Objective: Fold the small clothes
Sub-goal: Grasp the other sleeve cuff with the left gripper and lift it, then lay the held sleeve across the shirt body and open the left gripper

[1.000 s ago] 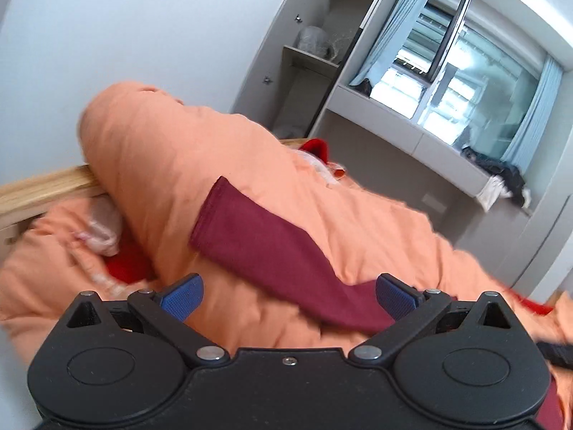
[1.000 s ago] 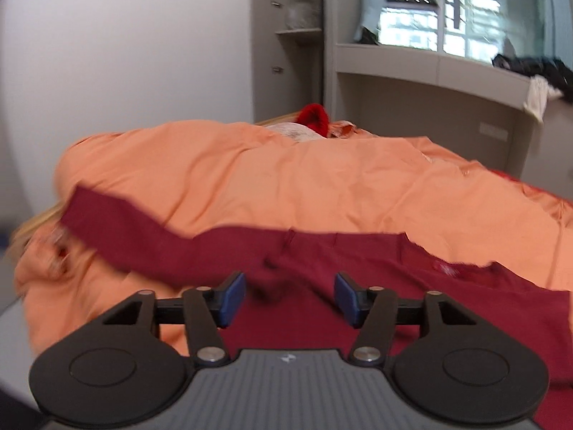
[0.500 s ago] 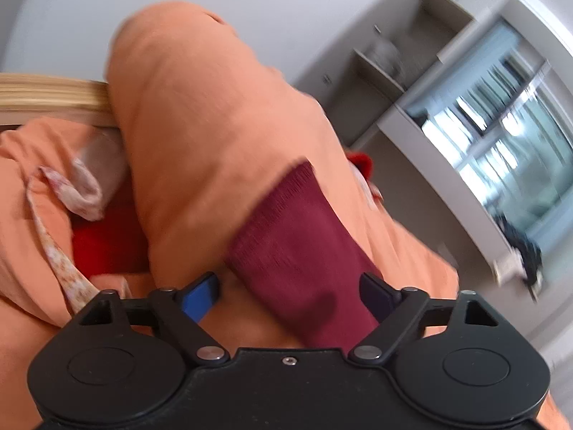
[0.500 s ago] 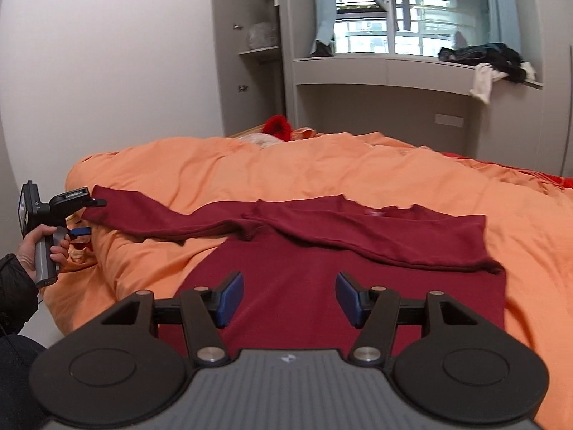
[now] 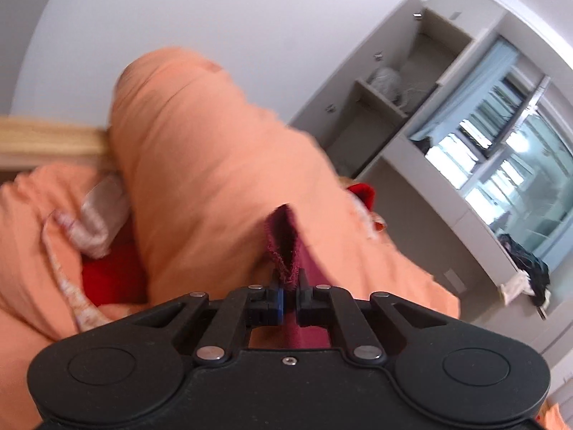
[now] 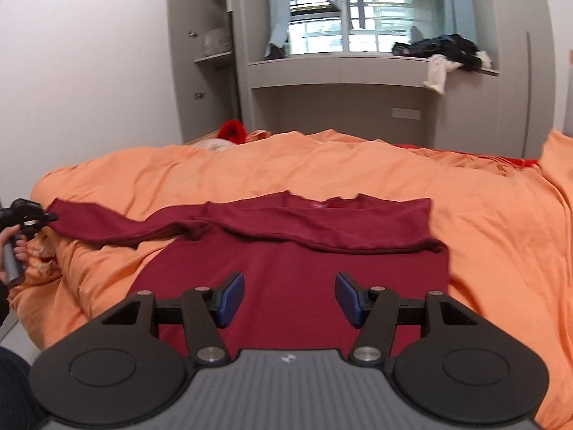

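Note:
A dark red long-sleeved sweater (image 6: 293,268) lies flat on the orange duvet (image 6: 358,168), one sleeve folded across its chest. The other sleeve (image 6: 93,222) stretches out to the left edge of the bed. My left gripper (image 5: 289,286) is shut on that sleeve's cuff (image 5: 284,236), which bunches up between the pads. In the right wrist view the left gripper (image 6: 35,216) shows at the far left, held by a hand (image 6: 12,247). My right gripper (image 6: 289,297) hangs open over the sweater's lower body, with nothing between its fingers.
The duvet (image 5: 200,165) bulges over a wooden bed frame (image 5: 46,139). A bright red item (image 6: 232,130) lies at the bed's far end. Beyond stand open grey shelves (image 6: 211,53) and a window ledge (image 6: 340,61) with piled clothes (image 6: 440,50).
The left gripper's jaws went from wide open to shut on the sleeve cuff as it closed in and rolled. The right gripper drew back, so more of the sweater shows; its jaws kept their width.

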`<state>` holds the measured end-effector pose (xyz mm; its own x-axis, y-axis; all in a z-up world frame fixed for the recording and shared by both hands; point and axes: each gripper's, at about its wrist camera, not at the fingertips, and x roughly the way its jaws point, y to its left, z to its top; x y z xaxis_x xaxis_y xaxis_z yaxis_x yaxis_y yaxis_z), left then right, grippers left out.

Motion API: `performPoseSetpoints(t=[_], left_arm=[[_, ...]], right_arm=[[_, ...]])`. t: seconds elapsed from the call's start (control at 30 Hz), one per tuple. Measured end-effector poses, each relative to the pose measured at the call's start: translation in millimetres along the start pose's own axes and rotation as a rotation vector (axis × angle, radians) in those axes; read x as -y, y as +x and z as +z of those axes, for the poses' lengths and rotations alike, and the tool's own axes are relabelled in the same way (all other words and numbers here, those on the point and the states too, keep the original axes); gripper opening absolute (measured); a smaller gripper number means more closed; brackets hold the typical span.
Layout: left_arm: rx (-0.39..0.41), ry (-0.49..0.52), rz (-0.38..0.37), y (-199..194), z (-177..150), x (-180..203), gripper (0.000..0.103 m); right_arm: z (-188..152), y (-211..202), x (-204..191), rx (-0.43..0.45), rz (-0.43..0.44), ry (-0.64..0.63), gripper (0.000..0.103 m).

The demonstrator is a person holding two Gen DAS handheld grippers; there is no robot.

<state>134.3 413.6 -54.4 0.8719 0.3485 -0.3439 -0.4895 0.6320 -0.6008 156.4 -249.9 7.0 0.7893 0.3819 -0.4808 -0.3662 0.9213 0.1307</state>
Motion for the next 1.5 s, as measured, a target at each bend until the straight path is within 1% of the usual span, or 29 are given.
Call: performPoseSetpoints(t=[0.07, 0.17, 0.27, 0.37, 0.5, 0.57, 0.7, 0.73, 0.77, 0.8, 0.83, 0.9, 0.93, 1.0, 1.07, 1.13, 1.17, 1.2, 1.27, 1.3, 1.33, 1.4, 1.43, 1.47, 1.5], left_arm=[[0.017, 0.051, -0.034, -10.4, 5.4, 25.6, 0.005], [0.021, 0.119, -0.085, -23.2, 8.2, 69.4, 0.005], [0.028, 0.207, -0.117, -36.8, 5.6, 129.2, 0.005], [0.025, 0.303, -0.164, -47.7, -4.7, 194.3, 0.005], [-0.011, 0.406, -0.253, -52.2, -33.9, 280.9, 0.005], [-0.031, 0.472, -0.293, -51.1, -58.1, 324.7, 0.005], [-0.076, 0.572, -0.404, -48.2, -117.5, 402.5, 0.005], [-0.101, 0.585, -0.438, -45.6, -135.6, 423.7, 0.005], [-0.133, 0.581, -0.471, -40.3, -150.7, 435.9, 0.005], [-0.177, 0.588, -0.515, -34.4, -171.4, 455.2, 0.005], [-0.208, 0.618, -0.541, -27.6, -192.8, 470.7, 0.005], [-0.253, 0.704, -0.561, -13.5, -240.0, 497.3, 0.005], [-0.293, 0.734, -0.571, -3.8, -264.2, 508.7, 0.005], [-0.375, 0.784, -0.561, 16.8, -311.1, 523.2, 0.005], [-0.462, 0.833, -0.529, 41.0, -360.2, 529.3, 0.005], [-0.513, 0.885, -0.497, 57.6, -397.3, 530.8, 0.005], [-0.538, 0.894, -0.476, 67.0, -410.7, 529.5, 0.005], [-0.568, 0.881, -0.467, 81.8, -419.2, 526.3, 0.005], [-0.609, 0.866, -0.466, 91.3, -436.1, 526.1, 0.005], [-0.622, 0.866, -0.472, 94.5, -437.5, 522.4, 0.006], [-0.637, 0.878, -0.489, 95.9, -443.5, 524.4, 0.008], [-0.678, 0.916, -0.491, 94.3, -452.5, 526.8, 0.032], [-0.692, 0.918, -0.496, 97.8, -451.9, 529.4, 0.057], [-0.675, 0.904, -0.500, 96.5, -446.9, 528.7, 0.074], [-0.640, 0.881, -0.509, 91.3, -433.2, 521.9, 0.079]], right_arm=[[-2.8, -4.1, 10.4, 0.008, 0.004, 0.025, 0.062], [-7.2, -8.7, 23.7, 0.017, 0.015, 0.047, 0.062], [-10.6, -11.2, 36.0, 0.018, 0.026, 0.046, 0.062], [-15.6, -15.0, 46.8, 0.016, 0.023, 0.033, 0.062], [-25.6, -28.1, 66.1, 0.039, 0.040, 0.073, 0.062], [-30.7, -33.6, 75.4, 0.037, 0.042, 0.078, 0.062], [-37.9, -45.5, 90.0, 0.055, 0.030, 0.079, 0.062], [-39.8, -49.4, 94.8, 0.065, 0.031, 0.088, 0.062], [-41.2, -53.2, 99.4, 0.077, 0.031, 0.099, 0.062], [-42.6, -57.0, 104.3, 0.089, 0.029, 0.111, 0.062], [-44.0, -60.7, 109.6, 0.101, 0.026, 0.125, 0.062], [-46.7, -67.5, 121.1, 0.121, 0.017, 0.159, 0.062], [-48.9, -70.2, 126.7, 0.129, 0.012, 0.176, 0.062], [-53.7, -75.0, 137.2, 0.139, -0.001, 0.208, 0.062], [-57.0, -79.5, 145.9, 0.147, -0.008, 0.238, 0.062], [-58.7, -82.9, 153.3, 0.161, -0.011, 0.258, 0.062], [-59.2, -84.1, 156.5, 0.165, -0.013, 0.267, 0.062], [-59.7, -84.9, 159.3, 0.169, -0.012, 0.276, 0.062], [-61.0, -84.9, 163.9, 0.174, -0.006, 0.298, 0.062], [-61.7, -84.3, 166.3, 0.171, -0.002, 0.307, 0.062], [-61.5, -83.4, 168.1, 0.172, 0.002, 0.313, 0.062], [-60.6, -80.3, 168.8, 0.164, -0.003, 0.315, 0.062], [-60.0, -79.3, 167.2, 0.160, -0.007, 0.311, 0.062], [-59.6, -78.3, 166.7, 0.160, -0.009, 0.308, 0.063], [-59.8, -77.5, 165.0, 0.159, -0.009, 0.308, 0.063]])
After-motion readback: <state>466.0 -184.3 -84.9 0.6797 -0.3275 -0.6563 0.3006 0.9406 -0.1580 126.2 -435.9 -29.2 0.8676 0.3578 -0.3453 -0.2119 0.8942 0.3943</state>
